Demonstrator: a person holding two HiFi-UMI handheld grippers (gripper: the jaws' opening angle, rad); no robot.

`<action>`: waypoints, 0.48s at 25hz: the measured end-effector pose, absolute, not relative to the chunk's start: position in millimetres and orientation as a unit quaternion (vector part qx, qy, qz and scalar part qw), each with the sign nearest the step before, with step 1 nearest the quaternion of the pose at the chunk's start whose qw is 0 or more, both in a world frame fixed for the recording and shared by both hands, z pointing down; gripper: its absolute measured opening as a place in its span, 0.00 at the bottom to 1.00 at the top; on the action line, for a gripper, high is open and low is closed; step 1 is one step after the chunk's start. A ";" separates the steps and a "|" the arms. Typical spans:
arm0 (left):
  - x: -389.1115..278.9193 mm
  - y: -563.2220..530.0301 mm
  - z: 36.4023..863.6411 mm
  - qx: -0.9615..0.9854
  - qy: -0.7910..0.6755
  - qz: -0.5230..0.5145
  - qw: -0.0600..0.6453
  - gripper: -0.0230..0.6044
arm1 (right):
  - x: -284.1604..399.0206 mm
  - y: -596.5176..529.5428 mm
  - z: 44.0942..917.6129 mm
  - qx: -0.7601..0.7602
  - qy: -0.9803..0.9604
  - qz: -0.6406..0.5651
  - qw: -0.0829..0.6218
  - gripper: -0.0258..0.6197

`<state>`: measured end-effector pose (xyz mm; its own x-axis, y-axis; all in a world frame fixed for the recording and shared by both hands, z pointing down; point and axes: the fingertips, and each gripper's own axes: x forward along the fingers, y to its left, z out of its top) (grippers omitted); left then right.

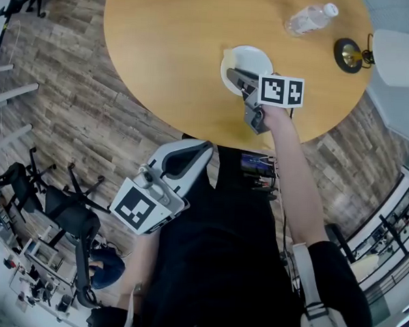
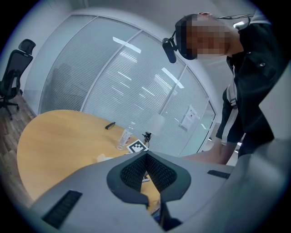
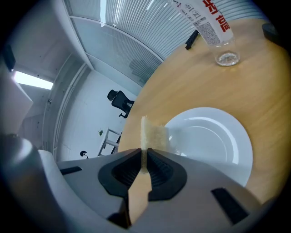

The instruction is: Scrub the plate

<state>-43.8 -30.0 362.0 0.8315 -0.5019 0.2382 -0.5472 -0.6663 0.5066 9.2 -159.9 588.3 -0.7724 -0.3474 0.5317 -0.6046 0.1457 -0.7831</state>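
A white plate (image 1: 249,59) (image 3: 213,136) lies on the round wooden table (image 1: 176,48), near its front edge. My right gripper (image 1: 232,75) (image 3: 144,152) reaches over the plate's near rim and is shut on a thin pale scrub sponge (image 3: 153,133). The sponge stands on edge and sticks out past the jaws, over the plate's left rim. My left gripper (image 1: 202,148) (image 2: 146,154) is held off the table, low beside the person's body. Its jaws meet at the tips with nothing in them. The left gripper view shows the right gripper's marker cube (image 2: 137,146) far off on the table.
A clear plastic bottle (image 1: 310,18) (image 3: 213,28) lies beyond the plate. A lamp with a black-and-gold base (image 1: 348,55) and white shade (image 1: 401,57) stands at the table's right. A small black object (image 3: 191,39) lies farther back. Office chairs (image 1: 68,214) stand on the wooden floor at left.
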 end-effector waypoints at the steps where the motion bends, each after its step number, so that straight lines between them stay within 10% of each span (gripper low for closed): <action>1: -45.3 -30.4 361.9 0.912 -0.288 0.040 0.290 0.05 | 8.3 -162.3 587.6 0.319 -0.749 0.570 0.112 0.10; 12: -39.0 -25.6 360.4 0.915 -0.281 0.038 0.287 0.05 | 13.5 -146.7 588.3 0.319 -0.746 0.574 0.110 0.10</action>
<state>-39.0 -25.6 360.4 0.8395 -0.4922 0.2301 -0.5354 -0.6775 0.5043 13.5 -146.7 588.3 -0.7723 -0.3499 0.5303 -0.6022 0.1370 -0.7865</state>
